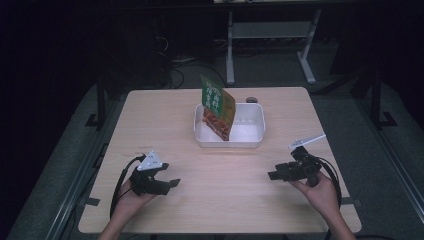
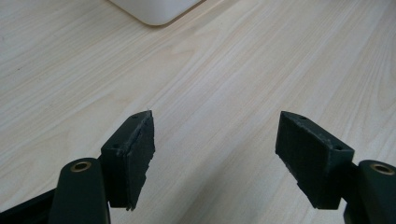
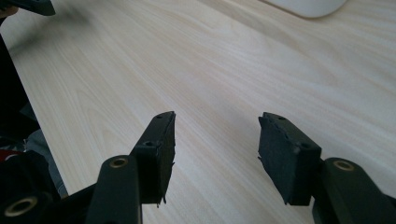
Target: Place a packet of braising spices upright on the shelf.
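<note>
A white tray (image 1: 252,131) sits at the middle back of the wooden table (image 1: 220,200). A green and orange snack packet (image 1: 218,106) stands tilted in its left half. My left gripper (image 1: 172,183) rests low at the front left, held by a hand, open, its jaws pointing right. My right gripper (image 1: 271,175) sits at the front right, open, its jaws pointing left. In the left gripper view the left gripper (image 2: 215,140) has bare wood between its jaws and a tray corner (image 2: 154,11) ahead. The right gripper (image 3: 215,140) is likewise empty, with the tray's edge (image 3: 308,7) at top right.
A small dark object (image 1: 251,99) lies on the table just behind the tray. Table legs and a white desk frame (image 1: 270,35) stand on the dark floor beyond. Wide bare wood separates the two grippers.
</note>
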`<state>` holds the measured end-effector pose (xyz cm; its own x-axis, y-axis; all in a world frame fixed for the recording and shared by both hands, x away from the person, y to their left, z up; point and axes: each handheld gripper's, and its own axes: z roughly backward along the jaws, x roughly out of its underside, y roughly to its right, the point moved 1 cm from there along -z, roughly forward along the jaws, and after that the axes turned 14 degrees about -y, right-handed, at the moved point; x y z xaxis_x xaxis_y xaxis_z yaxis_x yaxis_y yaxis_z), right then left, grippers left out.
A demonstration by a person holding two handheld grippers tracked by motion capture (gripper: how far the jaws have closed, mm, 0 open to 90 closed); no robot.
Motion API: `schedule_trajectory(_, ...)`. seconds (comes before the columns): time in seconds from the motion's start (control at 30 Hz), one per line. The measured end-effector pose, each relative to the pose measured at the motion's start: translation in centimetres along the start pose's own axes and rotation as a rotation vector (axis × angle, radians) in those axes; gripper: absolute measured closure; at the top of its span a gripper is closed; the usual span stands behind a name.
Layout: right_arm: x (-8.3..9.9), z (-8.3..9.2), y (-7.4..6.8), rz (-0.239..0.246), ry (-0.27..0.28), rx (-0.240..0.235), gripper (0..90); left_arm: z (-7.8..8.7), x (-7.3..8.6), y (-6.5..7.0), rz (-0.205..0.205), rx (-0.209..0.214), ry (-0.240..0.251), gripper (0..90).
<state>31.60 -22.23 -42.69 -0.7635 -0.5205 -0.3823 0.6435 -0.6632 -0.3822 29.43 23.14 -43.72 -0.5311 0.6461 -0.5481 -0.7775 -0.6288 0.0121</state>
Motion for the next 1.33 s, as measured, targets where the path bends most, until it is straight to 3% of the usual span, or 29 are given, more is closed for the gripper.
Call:
schedule_trajectory(0.8, 3.5, -1.7, -0.4, -0.016, -0.005, -0.034, 43.3, -0.2, 0.0, 0.2, -0.007, 0.008, -0.009, 27.9)
schedule_trajectory(0.93, 4.0, -1.9, -0.7, -0.004, 0.009, -0.029, 42.9, -0.3, 0.0, 0.2, -0.006, 0.015, -0.010, 27.9)
schedule_trajectory(1.07, 4.9, -2.4, -1.0, -0.018, 0.034, -0.053, 42.4, -0.3, 0.0, 0.2, -0.013, 0.019, -0.011, 27.9)
schedule_trajectory(1.33, 4.6, -3.3, -2.2, 0.018, 0.012, -0.001, 41.1, -0.4, -0.1, 0.3, -0.021, 0.022, -0.010, 27.9)
